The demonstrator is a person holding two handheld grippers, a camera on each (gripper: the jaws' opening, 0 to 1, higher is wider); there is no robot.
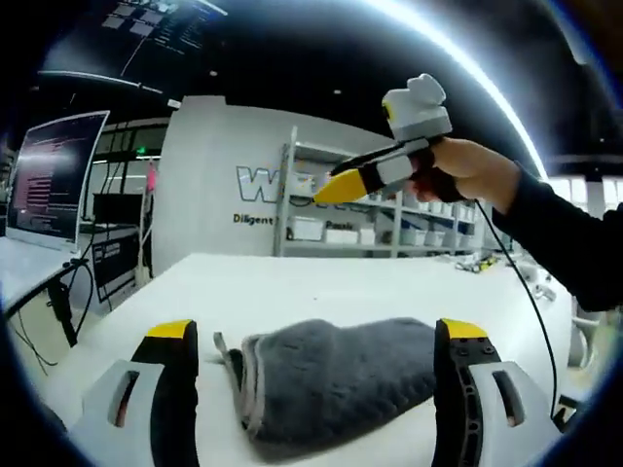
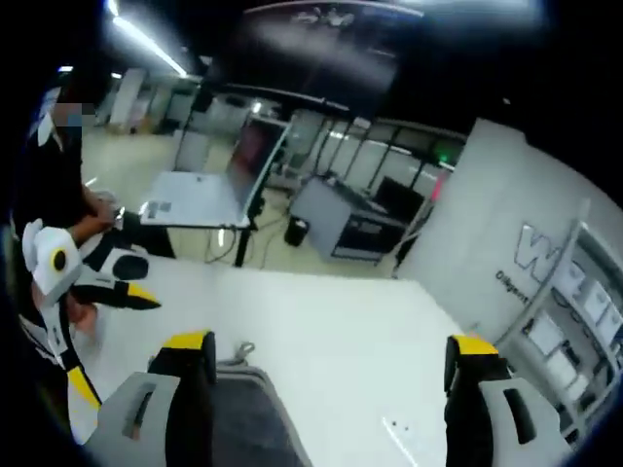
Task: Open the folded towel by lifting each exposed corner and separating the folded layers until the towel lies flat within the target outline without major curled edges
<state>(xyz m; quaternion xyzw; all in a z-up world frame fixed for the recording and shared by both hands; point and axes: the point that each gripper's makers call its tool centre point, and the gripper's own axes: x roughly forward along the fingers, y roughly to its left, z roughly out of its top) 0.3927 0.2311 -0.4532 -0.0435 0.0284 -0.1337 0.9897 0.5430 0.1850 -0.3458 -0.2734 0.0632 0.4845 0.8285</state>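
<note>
On white table [image 1: 321, 282]: folded towel [image 1: 336, 379] | left gripper [image 1: 316, 336] spread | right gripper [image 2: 331, 350] spread

Both cams low, close over white table [image 1: 321, 282], sharing grey towel [image 1: 341, 384].

The white wall [image 1: 209, 185] bears a large "W" and, below it, "Diligent".

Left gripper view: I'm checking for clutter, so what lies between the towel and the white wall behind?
Bare white table stretches from the grey towel toward the wall, in the left gripper view.
</note>
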